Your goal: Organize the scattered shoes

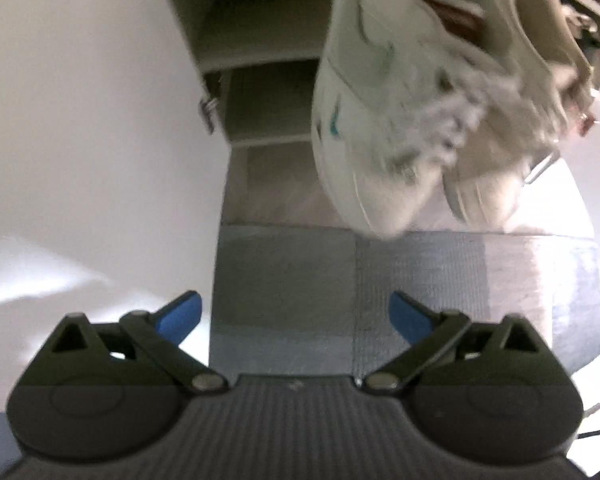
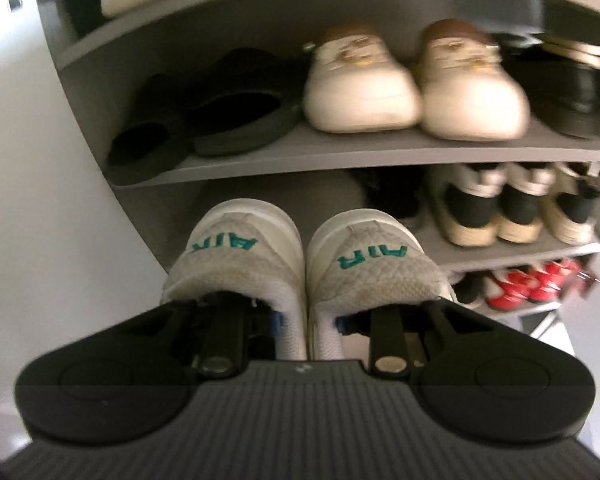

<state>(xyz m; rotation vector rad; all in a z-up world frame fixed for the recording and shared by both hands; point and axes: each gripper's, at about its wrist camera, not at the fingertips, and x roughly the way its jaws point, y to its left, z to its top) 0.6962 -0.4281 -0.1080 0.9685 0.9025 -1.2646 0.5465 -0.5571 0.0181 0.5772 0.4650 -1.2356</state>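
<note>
Right gripper (image 2: 308, 322) pinches paired white sneakers (image 2: 304, 264) before a crowded rack (image 2: 340, 152): black slippers (image 2: 204, 120), cream loafers (image 2: 416, 88) above; left gripper (image 1: 294, 316) spread, empty.

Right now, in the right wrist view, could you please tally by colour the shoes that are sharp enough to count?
white sneakers with teal lettering: 2
cream loafers: 2
black slippers: 2
black-and-cream shoes, heels out: 3
Total: 9
The red shoes and the dark shoes at the right edge are too blurred to count.
</note>
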